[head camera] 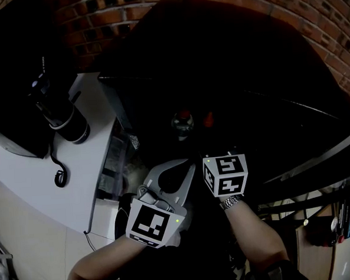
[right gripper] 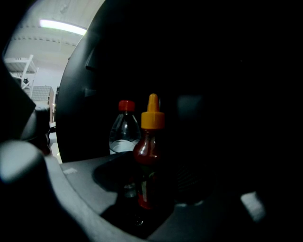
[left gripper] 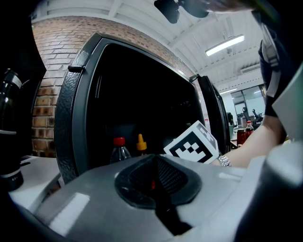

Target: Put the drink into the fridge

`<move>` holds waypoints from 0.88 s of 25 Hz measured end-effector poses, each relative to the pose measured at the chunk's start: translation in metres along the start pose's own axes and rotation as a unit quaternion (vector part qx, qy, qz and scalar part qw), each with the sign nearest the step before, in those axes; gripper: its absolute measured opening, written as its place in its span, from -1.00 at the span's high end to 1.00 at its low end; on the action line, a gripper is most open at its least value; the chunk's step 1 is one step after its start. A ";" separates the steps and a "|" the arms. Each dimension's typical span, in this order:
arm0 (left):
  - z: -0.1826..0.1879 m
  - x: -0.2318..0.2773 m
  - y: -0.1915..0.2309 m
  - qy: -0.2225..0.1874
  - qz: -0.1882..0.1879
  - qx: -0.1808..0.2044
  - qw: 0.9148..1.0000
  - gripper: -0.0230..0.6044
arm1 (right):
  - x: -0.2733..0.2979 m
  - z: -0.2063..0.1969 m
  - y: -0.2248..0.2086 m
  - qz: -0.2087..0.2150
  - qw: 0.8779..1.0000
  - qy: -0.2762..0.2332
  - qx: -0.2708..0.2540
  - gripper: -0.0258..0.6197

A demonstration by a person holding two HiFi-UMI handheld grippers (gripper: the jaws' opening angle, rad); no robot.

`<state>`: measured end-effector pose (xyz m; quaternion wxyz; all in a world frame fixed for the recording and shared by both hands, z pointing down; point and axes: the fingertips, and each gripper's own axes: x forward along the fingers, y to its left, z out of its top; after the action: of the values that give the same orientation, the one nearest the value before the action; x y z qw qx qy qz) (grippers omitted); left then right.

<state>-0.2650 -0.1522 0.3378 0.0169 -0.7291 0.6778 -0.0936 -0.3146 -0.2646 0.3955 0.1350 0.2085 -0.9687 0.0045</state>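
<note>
We see right gripper [right gripper: 152, 183] clamping the upright drink [right gripper: 147, 151] inside fridge [left gripper: 71, 118], beside red-capped bottle [right gripper: 124, 134]; left gripper [left gripper: 154, 177] clenched empty, outside.

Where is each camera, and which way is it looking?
Head view: on the person's head, looking down at the fridge; forearms, left gripper and right gripper show.
Left gripper view: on the left gripper, facing the fridge; its shut jaws and the right wrist show.
Right gripper view: on the right gripper, facing inside; its jaws hold the yellow-capped bottle.
Shared: both gripper views see that bottle and the red-capped bottle.
</note>
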 end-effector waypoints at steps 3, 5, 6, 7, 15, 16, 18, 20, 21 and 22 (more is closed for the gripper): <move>0.003 0.000 0.001 0.001 0.008 -0.016 1.000 0.92 | 0.000 0.001 -0.001 0.003 1.000 -0.007 0.000 0.10; 0.004 0.001 0.000 0.001 0.009 -0.019 1.000 0.92 | 0.000 0.000 -0.002 0.005 1.000 -0.004 0.003 0.09; 0.003 0.001 0.000 0.001 0.007 -0.015 1.000 0.92 | -0.001 0.000 -0.003 0.005 1.000 -0.001 0.004 0.09; 0.003 0.001 0.000 0.001 0.005 -0.012 1.000 0.92 | -0.001 0.000 -0.003 0.004 1.000 0.001 0.004 0.08; 0.007 -0.002 -0.003 -0.007 0.002 -0.011 1.000 0.92 | -0.012 -0.002 -0.003 -0.008 1.000 0.010 -0.004 0.08; 0.009 -0.002 -0.003 -0.008 0.002 -0.013 1.000 0.92 | -0.016 -0.001 -0.004 -0.010 1.000 0.010 -0.004 0.08; 0.010 -0.002 -0.006 -0.010 -0.001 -0.009 1.000 0.92 | -0.025 0.003 -0.004 -0.013 1.000 0.006 -0.004 0.08; 0.014 -0.002 -0.010 -0.013 -0.004 -0.006 1.000 0.92 | -0.037 0.008 -0.004 -0.015 1.000 0.000 -0.003 0.08; 0.016 -0.002 -0.012 -0.016 -0.006 -0.005 1.000 0.92 | -0.044 0.011 -0.004 -0.017 1.000 -0.004 -0.003 0.08; 0.018 -0.003 -0.015 -0.018 -0.007 -0.005 1.000 0.92 | -0.051 0.013 -0.004 -0.018 1.000 -0.008 -0.002 0.08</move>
<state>-0.2478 -0.1501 0.3216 0.0246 -0.7354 0.6728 -0.0768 -0.2718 -0.2483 0.3689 0.1273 0.2253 -0.9659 -0.0021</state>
